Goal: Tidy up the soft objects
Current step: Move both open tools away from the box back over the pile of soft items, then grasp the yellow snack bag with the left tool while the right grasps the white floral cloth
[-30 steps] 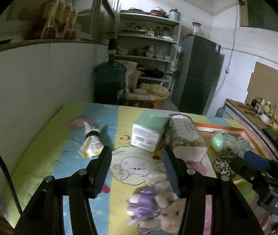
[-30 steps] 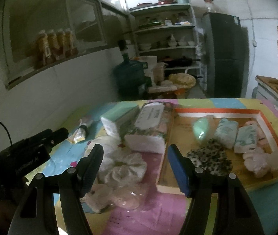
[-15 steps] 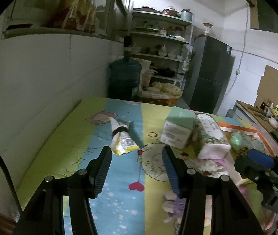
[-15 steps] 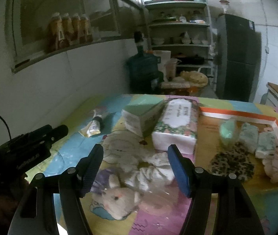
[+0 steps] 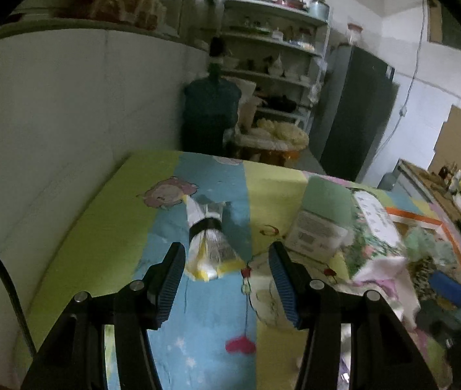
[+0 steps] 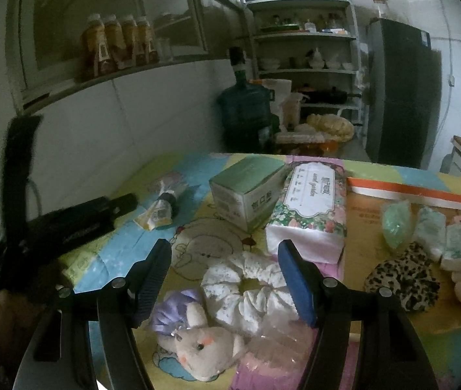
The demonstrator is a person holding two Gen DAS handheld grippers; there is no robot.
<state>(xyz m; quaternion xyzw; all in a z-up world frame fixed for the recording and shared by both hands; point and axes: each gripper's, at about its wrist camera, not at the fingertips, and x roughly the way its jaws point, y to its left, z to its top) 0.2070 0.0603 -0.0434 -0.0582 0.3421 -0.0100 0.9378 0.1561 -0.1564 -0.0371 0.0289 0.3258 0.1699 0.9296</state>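
1. Left gripper (image 5: 227, 261): jaws apart, holding nothing, aimed at a rolled yellow-and-white pouch (image 5: 209, 243) lying on the cartoon-print cloth (image 5: 116, 227).
2. Right gripper (image 6: 224, 265): jaws wide, empty, above a white scrunchie (image 6: 246, 287).
3. Plush toy (image 6: 204, 352) just in front of the scrunchie.
4. Leopard scrunchie (image 6: 406, 279) inside the orange-rimmed tray (image 6: 409, 191).

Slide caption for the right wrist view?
Open right gripper above a white scrunchie and plush toy, tray alongside.
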